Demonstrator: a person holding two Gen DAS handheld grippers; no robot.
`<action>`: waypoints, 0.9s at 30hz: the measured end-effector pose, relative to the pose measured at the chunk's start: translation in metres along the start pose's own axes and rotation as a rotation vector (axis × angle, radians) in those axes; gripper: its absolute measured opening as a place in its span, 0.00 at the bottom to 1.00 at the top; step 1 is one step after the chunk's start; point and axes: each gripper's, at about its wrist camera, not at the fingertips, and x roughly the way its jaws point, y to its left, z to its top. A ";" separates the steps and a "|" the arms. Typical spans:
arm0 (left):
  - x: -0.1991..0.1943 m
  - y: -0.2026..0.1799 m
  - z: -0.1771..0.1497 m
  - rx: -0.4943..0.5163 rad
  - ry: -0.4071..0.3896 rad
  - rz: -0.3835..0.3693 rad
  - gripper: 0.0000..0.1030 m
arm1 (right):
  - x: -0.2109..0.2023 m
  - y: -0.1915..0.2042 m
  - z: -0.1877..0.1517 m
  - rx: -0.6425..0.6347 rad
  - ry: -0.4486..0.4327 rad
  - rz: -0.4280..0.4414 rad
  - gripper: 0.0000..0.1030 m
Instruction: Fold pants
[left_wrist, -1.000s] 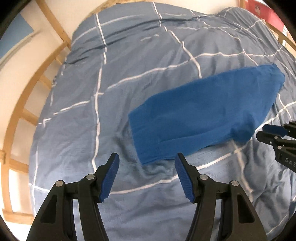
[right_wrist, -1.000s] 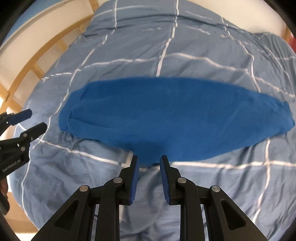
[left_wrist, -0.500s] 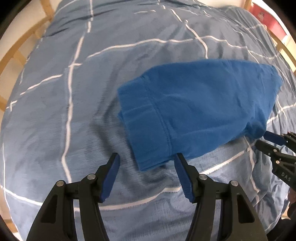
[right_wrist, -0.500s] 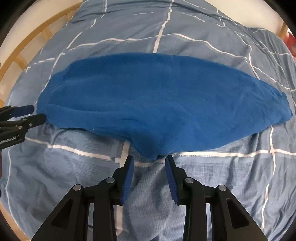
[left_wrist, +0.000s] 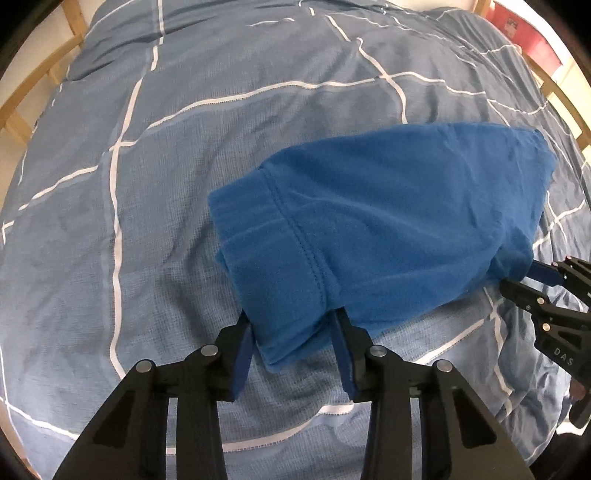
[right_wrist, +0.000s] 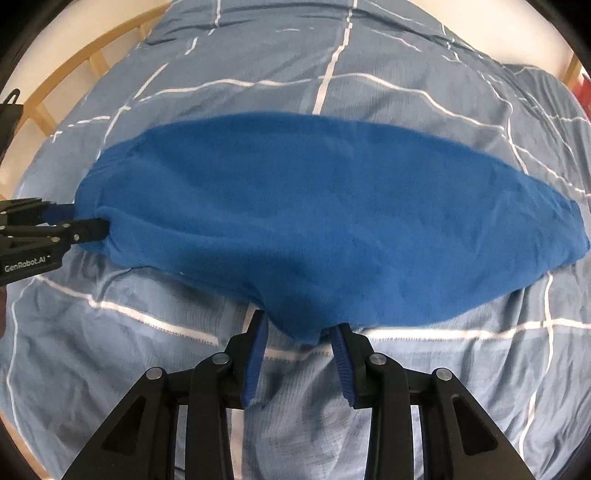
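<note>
Blue fleece pants (left_wrist: 388, 221) lie folded lengthwise on the bed; they also fill the middle of the right wrist view (right_wrist: 314, 206). My left gripper (left_wrist: 293, 332) is open, its blue-padded fingers on either side of the near corner of the waistband. My right gripper (right_wrist: 297, 332) is open, its fingers on either side of the bulging near edge of the pants. Each gripper shows in the other's view, the right one (left_wrist: 532, 280) at the pants' right edge, the left one (right_wrist: 81, 221) at the waistband end.
The bed is covered by a grey-blue duvet with white grid lines (left_wrist: 147, 184), wrinkled near the grippers. A wooden bed frame (right_wrist: 74, 74) runs along the far left side. A red object (left_wrist: 532, 40) sits beyond the bed's far right.
Both grippers have moved forward to the pants' near edge. The right gripper has opened wider. The pants now lie between the fingers of each gripper.
</note>
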 end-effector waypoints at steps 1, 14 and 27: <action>-0.001 0.000 -0.001 -0.002 0.003 -0.008 0.31 | 0.000 0.000 0.001 -0.007 0.000 0.003 0.34; -0.011 0.002 -0.004 0.061 0.077 0.022 0.12 | -0.013 -0.002 -0.002 -0.065 0.068 0.039 0.10; 0.013 0.008 -0.002 0.014 0.155 0.046 0.19 | 0.013 -0.001 -0.015 -0.011 0.149 0.040 0.10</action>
